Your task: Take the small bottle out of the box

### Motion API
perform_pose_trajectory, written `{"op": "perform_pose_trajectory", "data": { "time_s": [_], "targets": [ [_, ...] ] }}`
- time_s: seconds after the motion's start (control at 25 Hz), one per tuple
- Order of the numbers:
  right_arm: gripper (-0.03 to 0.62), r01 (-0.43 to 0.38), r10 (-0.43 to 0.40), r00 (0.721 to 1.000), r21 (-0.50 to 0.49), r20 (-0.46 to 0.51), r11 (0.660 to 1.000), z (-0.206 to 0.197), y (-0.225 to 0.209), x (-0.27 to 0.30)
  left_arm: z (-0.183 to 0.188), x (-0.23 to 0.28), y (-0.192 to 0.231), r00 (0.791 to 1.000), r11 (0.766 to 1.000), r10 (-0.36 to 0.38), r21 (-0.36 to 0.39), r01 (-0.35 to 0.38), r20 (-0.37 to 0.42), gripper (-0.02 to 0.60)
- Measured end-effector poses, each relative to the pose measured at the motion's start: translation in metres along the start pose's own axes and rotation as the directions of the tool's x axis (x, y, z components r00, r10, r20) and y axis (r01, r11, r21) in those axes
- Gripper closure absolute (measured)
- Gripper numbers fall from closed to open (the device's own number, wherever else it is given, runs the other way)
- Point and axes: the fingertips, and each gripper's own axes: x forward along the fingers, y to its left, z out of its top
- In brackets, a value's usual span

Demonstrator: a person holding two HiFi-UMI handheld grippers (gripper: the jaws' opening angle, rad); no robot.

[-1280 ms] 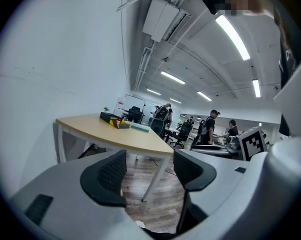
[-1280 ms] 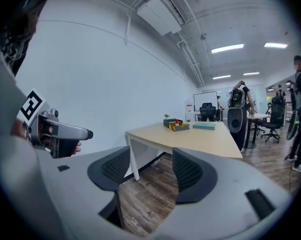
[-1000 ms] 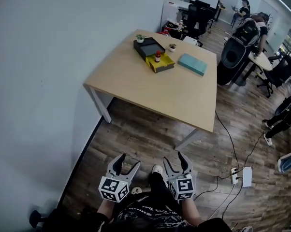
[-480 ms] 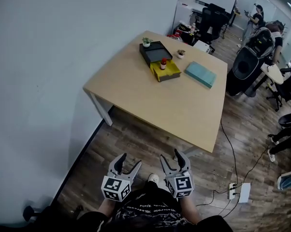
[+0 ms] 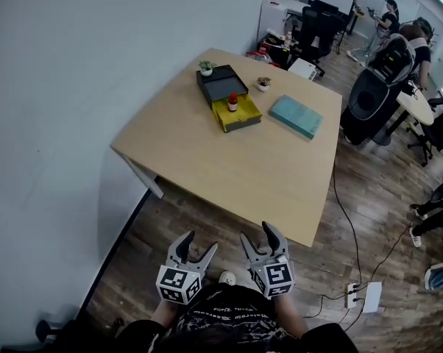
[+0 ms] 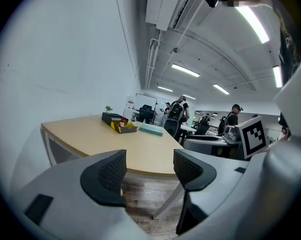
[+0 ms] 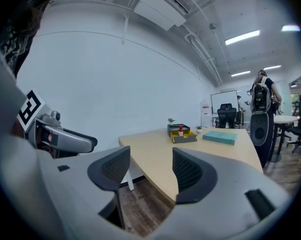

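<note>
A small bottle [image 5: 232, 102] with a red cap stands upright in a yellow box [image 5: 238, 115] on the far part of a wooden table [image 5: 229, 160]. A black box lid [image 5: 222, 85] lies just behind the yellow box. The bottle [image 7: 180, 129] and box [image 7: 183, 137] show small in the right gripper view, and the box [image 6: 123, 128] shows small and far off in the left gripper view. My left gripper [image 5: 196, 248] and right gripper [image 5: 258, 237] are held low before the table's near edge, both open and empty.
A teal book [image 5: 296, 115] lies right of the yellow box. Two tiny potted plants [image 5: 206, 68] [image 5: 263, 84] stand near the black lid. A white wall runs along the left. Office chairs, desks and people fill the right background. A power strip [image 5: 361, 296] with cables lies on the floor.
The view has shifted: the table now sits closer and more to the left in the head view. Both grippers stay open and low, slightly nearer the table edge.
</note>
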Motion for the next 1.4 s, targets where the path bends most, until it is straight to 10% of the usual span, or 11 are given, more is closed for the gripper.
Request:
{"op": "perform_pose_trajectory", "data": {
  "time_s": [0.84, 1.4],
  "targets": [
    [0.318, 0.067, -0.065, 0.997, 0.060, -0.029, 0.996, -0.003, -0.064, 0.043, 0.006, 0.097, 0.012, 0.993, 0.995, -0.096, 0.007, 0.097, -0.071, 0.281],
    [0.318, 0.110, -0.108, 0.994, 0.065, -0.027, 0.992, 0.039, -0.089, 0.171, 0.072, 0.189, 0.115, 0.989, 0.991, -0.129, 0.033, 0.132, -0.071, 0.281]
  ]
}}
